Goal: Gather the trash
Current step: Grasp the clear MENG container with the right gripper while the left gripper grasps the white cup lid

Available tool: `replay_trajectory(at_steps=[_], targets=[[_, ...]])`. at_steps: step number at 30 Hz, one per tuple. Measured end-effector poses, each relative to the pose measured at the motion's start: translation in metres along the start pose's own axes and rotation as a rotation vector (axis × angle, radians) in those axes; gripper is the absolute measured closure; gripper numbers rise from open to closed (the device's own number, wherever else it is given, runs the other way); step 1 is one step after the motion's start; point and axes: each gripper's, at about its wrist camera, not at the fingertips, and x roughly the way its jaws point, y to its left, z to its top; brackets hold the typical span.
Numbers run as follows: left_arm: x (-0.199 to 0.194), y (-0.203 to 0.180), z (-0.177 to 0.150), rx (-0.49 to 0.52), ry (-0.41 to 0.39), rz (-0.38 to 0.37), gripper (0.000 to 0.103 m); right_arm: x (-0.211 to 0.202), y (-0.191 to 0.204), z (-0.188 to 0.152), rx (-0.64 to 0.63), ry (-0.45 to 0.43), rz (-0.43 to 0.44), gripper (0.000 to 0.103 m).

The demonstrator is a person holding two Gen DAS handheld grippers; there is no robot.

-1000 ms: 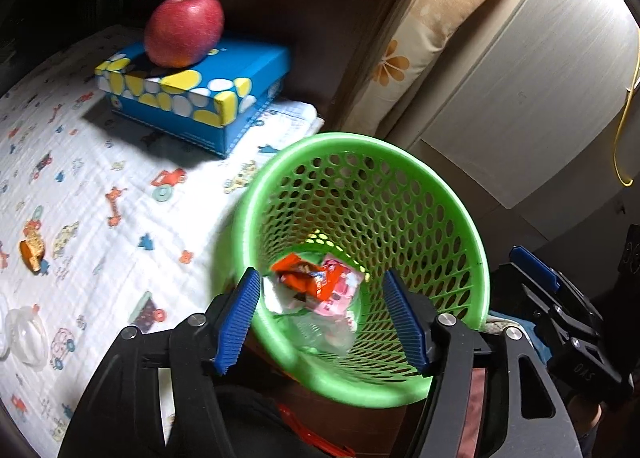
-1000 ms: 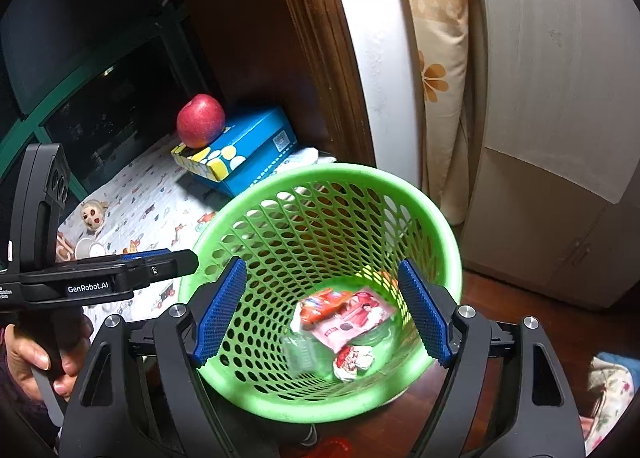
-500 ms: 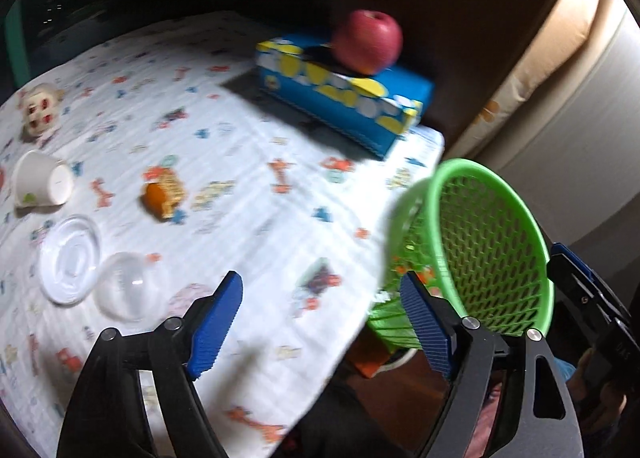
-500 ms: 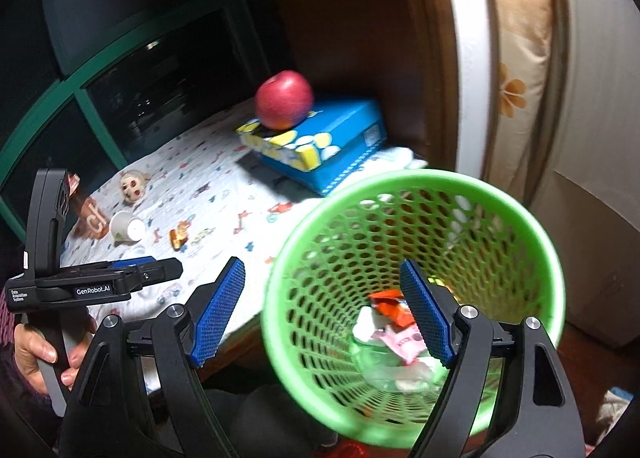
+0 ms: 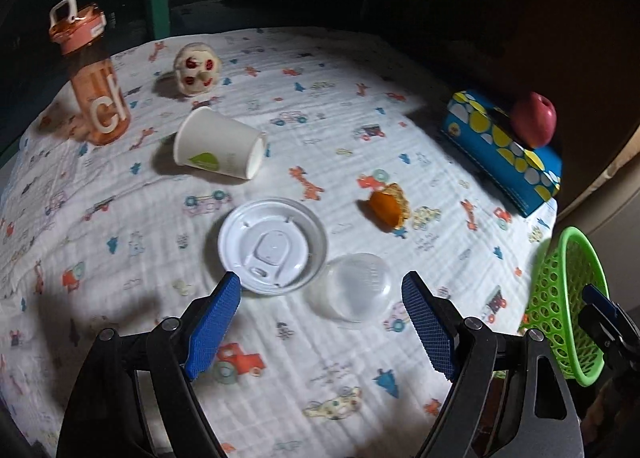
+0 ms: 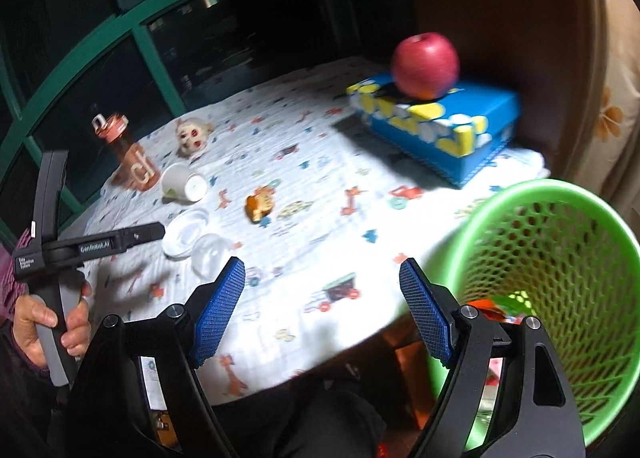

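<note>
My left gripper (image 5: 321, 322) is open and empty, just above the table near a white plastic lid (image 5: 272, 245) and a clear dome lid (image 5: 352, 286). A tipped paper cup (image 5: 219, 149) and an orange peel (image 5: 387, 205) lie farther back. The green mesh basket (image 5: 568, 310) stands off the table's right edge and holds wrappers (image 6: 486, 308). My right gripper (image 6: 322, 306) is open and empty over the table's front edge, left of the basket (image 6: 560, 282). The cup (image 6: 184, 181), peel (image 6: 260, 203) and both lids (image 6: 188, 236) also show in the right wrist view.
A patterned cloth (image 5: 120, 242) covers the round table. A red apple (image 5: 534, 119) sits on a blue tissue box (image 5: 500, 149) at the back right. An orange water bottle (image 5: 92, 77) and a small toy head (image 5: 196, 67) stand at the back left.
Both grippers have swung left from over the basket toward the table. The left gripper now faces the lids and cup. Both stayed open and empty.
</note>
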Motion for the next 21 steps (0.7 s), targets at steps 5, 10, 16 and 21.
replay_trajectory(at_steps=[5,10,16,21], targets=[[-0.004,0.033,0.001,-0.037,-0.012,0.045,0.023,0.037,0.038,0.0,-0.058,0.053,0.056,0.024],[-0.004,0.06,0.001,-0.091,-0.01,0.057,0.022,0.072,0.073,-0.001,-0.118,0.102,0.098,0.024],[-0.005,0.081,0.003,-0.1,-0.014,0.082,0.022,0.109,0.1,-0.001,-0.161,0.144,0.108,0.024],[-0.003,0.095,0.005,-0.113,-0.011,0.091,0.022,0.136,0.117,0.0,-0.206,0.172,0.1,0.024]])
